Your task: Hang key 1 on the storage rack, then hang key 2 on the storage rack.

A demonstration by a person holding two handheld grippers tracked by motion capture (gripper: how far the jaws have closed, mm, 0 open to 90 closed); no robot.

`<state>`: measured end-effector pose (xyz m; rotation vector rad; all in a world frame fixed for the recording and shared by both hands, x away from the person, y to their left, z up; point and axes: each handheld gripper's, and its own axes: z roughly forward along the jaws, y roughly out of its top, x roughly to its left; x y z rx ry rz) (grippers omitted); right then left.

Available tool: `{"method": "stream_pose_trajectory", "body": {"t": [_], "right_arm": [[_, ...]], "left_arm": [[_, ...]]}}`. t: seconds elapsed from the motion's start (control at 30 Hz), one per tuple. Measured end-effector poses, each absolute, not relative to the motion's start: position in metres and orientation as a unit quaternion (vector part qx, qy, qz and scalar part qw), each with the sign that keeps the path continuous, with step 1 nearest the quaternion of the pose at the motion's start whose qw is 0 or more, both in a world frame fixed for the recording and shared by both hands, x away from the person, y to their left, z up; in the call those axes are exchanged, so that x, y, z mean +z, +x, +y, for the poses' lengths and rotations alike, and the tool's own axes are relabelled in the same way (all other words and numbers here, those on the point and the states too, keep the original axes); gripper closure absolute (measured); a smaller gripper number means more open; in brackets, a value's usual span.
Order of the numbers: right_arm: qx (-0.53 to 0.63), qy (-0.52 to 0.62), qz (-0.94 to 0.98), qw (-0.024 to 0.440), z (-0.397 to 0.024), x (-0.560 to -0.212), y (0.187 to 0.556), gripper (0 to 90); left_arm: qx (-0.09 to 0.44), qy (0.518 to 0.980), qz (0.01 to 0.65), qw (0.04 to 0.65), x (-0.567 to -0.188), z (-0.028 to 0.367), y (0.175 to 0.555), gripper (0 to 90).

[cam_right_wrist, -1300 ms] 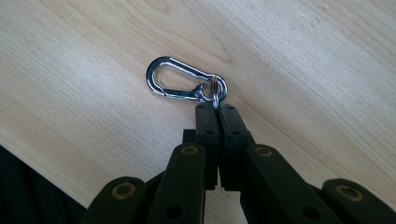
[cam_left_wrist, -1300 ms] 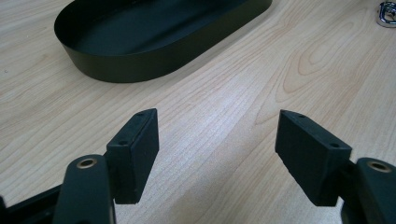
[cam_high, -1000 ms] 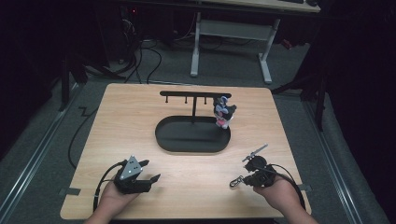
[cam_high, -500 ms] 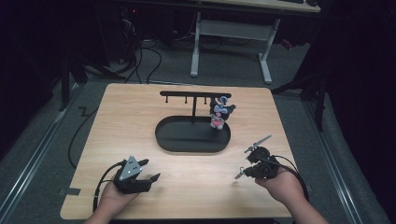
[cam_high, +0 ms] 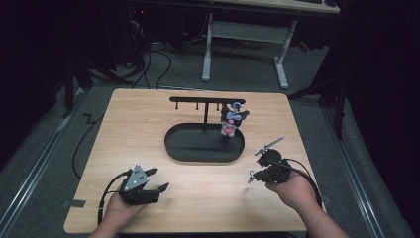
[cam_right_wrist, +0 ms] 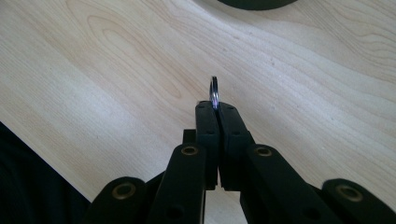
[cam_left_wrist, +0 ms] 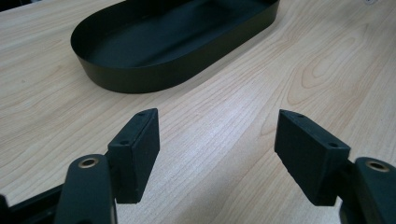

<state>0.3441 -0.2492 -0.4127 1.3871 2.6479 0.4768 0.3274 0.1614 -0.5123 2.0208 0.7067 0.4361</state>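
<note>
My right gripper (cam_high: 255, 174) hovers over the wooden table near its front right, in a person's hand. Its jaws are shut on a small metal ring (cam_right_wrist: 214, 88), which sticks up edge-on from the tips of the right gripper (cam_right_wrist: 215, 107). My left gripper (cam_high: 159, 179) rests at the front left with its jaws wide apart and bare wood between them; in its own view the left gripper (cam_left_wrist: 218, 120) faces the black oval tray (cam_left_wrist: 140, 77). A small plush figure (cam_high: 233, 121) hangs from the black hook rack (cam_high: 207, 100) above the tray (cam_high: 198, 151).
The table's front edge (cam_high: 198, 231) lies just behind both hands. Cables trail from the grippers over the table's sides. A white-legged desk (cam_high: 242, 37) stands on the dark floor beyond the far edge.
The right hand has lifted and drifted away from the front edge toward the tray's right end, still pinching the ring. The left gripper has stayed put.
</note>
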Motion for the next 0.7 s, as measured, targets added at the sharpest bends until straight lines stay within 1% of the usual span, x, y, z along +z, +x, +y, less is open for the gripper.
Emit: {"method": "stream_pose_trajectory", "body": {"t": [0.7], "right_arm": [[0.16, 0.458, 0.872, 0.06, -0.241, -0.404, 0.361, 89.3]], "left_arm": [[0.175, 0.825, 0.281, 0.458, -0.513, 0.157, 0.326, 31.7]]}}
